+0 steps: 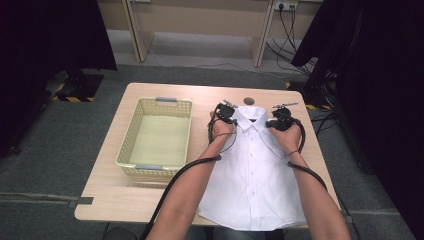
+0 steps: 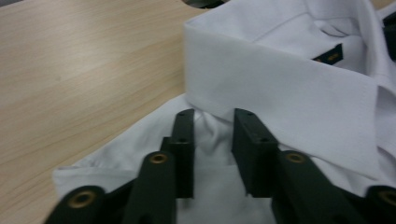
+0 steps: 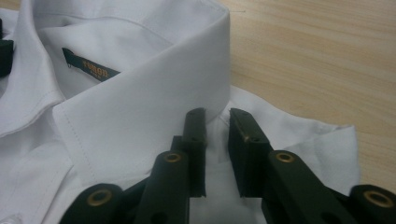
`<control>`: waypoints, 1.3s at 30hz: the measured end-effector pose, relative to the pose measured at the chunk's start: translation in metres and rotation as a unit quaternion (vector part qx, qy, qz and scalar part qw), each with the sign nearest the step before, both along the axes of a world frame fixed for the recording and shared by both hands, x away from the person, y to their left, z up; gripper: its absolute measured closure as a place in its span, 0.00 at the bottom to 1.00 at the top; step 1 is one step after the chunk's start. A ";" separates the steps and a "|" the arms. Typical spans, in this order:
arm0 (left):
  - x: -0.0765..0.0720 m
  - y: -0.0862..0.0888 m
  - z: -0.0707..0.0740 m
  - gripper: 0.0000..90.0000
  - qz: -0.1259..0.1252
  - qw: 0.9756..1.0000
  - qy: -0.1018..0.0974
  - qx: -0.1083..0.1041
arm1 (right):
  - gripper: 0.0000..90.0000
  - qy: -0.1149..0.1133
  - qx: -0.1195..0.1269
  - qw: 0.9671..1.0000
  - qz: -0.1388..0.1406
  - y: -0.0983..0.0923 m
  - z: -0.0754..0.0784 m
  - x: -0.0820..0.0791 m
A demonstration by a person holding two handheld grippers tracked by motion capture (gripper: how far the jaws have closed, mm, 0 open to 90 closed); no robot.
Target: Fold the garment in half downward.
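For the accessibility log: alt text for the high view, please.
Two hands hold black grippers, left and right, at the shoulders of a folded white shirt lying collar-away on a wooden table. A yellow basket sits to its left.

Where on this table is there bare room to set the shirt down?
Bare wood lies along the near-left table edge in front of the basket, and in a narrow strip behind the shirt by the round cap. The basket is empty. The right half is crowded by shirt and both hands.
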State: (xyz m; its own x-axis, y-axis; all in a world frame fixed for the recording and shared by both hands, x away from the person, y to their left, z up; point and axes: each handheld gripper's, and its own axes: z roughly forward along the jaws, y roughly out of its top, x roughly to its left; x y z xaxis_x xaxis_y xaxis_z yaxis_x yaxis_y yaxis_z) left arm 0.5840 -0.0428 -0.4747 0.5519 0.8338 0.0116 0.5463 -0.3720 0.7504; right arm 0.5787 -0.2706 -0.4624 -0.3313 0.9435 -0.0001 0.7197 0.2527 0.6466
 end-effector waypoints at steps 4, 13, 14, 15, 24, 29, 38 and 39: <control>-0.002 -0.006 0.001 0.92 0.002 1.000 0.002 0.005 | 0.98 0.001 0.007 1.000 0.000 0.000 0.000 -0.001; -0.001 -0.005 0.000 0.99 0.009 1.000 0.009 -0.016 | 1.00 0.009 0.008 1.000 -0.017 0.002 0.002 -0.001; -0.002 -0.004 0.000 0.99 0.009 1.000 0.008 -0.018 | 1.00 0.007 0.007 1.000 -0.017 0.002 0.003 -0.001; -0.003 -0.004 0.001 0.99 0.009 1.000 0.004 -0.019 | 1.00 0.005 0.009 1.000 -0.019 0.002 0.004 -0.002; -0.009 -0.003 0.020 0.99 0.002 0.999 -0.033 -0.031 | 1.00 -0.017 0.032 0.999 -0.027 -0.005 0.021 -0.008; -0.011 -0.003 0.028 0.99 0.003 0.998 -0.048 -0.035 | 1.00 -0.028 0.037 0.999 -0.028 -0.006 0.030 -0.011; -0.014 0.000 0.041 0.99 0.004 0.997 -0.067 -0.042 | 1.00 -0.043 0.033 0.998 -0.027 -0.005 0.046 -0.013; -0.014 0.000 0.042 0.99 0.006 0.997 -0.069 -0.045 | 1.00 -0.045 0.033 0.998 -0.026 -0.005 0.047 -0.013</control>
State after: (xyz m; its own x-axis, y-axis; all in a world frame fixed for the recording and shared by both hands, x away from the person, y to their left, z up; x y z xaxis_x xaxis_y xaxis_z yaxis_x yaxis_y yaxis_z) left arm 0.5700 -0.0429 -0.4330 0.5408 0.8410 0.0122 0.4394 -0.2949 0.8485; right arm 0.5658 -0.2751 -0.4158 -0.2826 0.9586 0.0360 0.6691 0.1701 0.7235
